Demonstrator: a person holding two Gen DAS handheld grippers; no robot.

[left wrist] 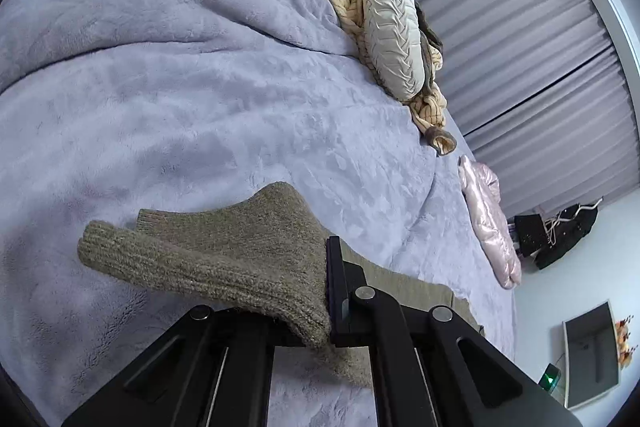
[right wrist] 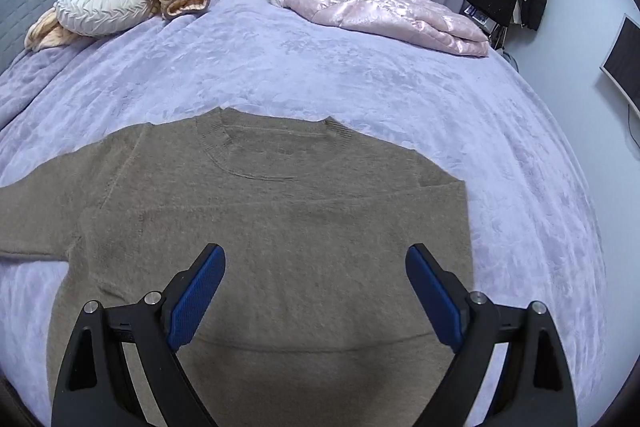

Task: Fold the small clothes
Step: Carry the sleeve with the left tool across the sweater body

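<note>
Left wrist view: the left gripper (left wrist: 326, 307) is clamped on the sweater (right wrist: 256, 227) sleeve (left wrist: 208, 255), lifted off the bed (right wrist: 360, 79). The right gripper (right wrist: 316, 291) is spread wide, empty, above the sweater body, which is laid flat. Thick knit could be lost from that pinch, or the body dragged crooked if tugged hard. No containers can be seen anywhere.

A taupe knit sweater (right wrist: 260, 227) lies flat on the lavender bedspread (right wrist: 360, 79) near the bed's near edge, one sleeve stretched toward the left edge. The right gripper (right wrist: 316, 287) hangs above it, blue pads (right wrist: 196, 299) spread wide. A pink jacket (right wrist: 384, 11) lies at the far right corner, a round cushion (right wrist: 100, 3) at the far left.
</note>
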